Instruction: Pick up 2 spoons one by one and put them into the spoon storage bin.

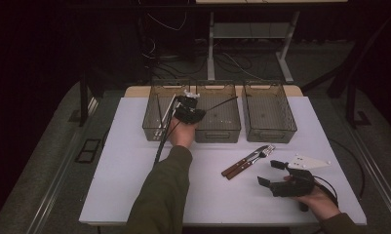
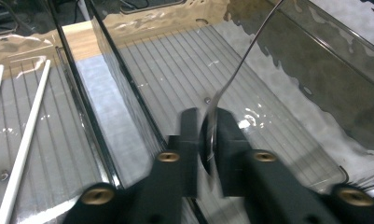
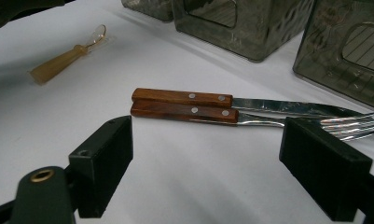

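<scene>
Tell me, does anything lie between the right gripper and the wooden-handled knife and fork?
Nothing visible does. The right gripper has its fingers wide apart, with bare table before the knife and fork.

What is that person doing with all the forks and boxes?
A person is sorting cutlery into three see-through bins. The left gripper holds a thin metal utensil over the middle bin; the left bin has white chopsticks inside. The right gripper waits open on the table, facing a wooden-handled knife and fork.
</scene>
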Action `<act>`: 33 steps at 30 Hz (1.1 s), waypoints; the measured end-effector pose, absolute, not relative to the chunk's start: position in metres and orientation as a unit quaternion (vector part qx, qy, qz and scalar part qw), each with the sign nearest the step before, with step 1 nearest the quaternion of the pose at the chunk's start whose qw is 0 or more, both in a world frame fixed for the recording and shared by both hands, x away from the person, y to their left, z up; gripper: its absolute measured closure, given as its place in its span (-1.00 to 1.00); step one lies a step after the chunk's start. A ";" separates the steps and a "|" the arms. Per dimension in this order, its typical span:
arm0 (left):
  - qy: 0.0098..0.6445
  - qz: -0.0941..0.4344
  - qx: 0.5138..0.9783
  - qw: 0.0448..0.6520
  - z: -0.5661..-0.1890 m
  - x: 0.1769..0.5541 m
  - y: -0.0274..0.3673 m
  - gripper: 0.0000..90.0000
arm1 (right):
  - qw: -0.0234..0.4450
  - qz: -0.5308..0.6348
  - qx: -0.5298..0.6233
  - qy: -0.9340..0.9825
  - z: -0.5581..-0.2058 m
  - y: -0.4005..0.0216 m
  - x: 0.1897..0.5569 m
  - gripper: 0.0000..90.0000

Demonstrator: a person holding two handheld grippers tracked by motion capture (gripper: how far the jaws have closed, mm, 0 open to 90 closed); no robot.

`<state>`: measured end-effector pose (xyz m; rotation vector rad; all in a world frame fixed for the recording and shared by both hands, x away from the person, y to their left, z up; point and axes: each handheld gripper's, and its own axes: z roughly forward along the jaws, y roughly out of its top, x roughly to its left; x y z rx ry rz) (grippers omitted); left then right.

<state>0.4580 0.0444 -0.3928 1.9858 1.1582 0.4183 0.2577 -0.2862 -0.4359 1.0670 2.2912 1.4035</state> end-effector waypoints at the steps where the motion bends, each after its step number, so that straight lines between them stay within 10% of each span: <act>1: 0.456 0.167 0.780 0.394 -0.392 0.457 0.043 0.62 | 0.125 0.482 0.366 0.786 -0.436 -0.286 0.258 -0.61; 16: 0.399 0.149 0.794 0.434 -0.368 0.431 0.058 0.23 | 0.123 0.480 0.367 0.787 -0.436 -0.286 0.258 -0.61; 33: 0.362 0.128 0.815 0.433 -0.387 0.356 0.127 0.98 | 0.126 0.478 0.370 0.787 -0.437 -0.285 0.258 -0.61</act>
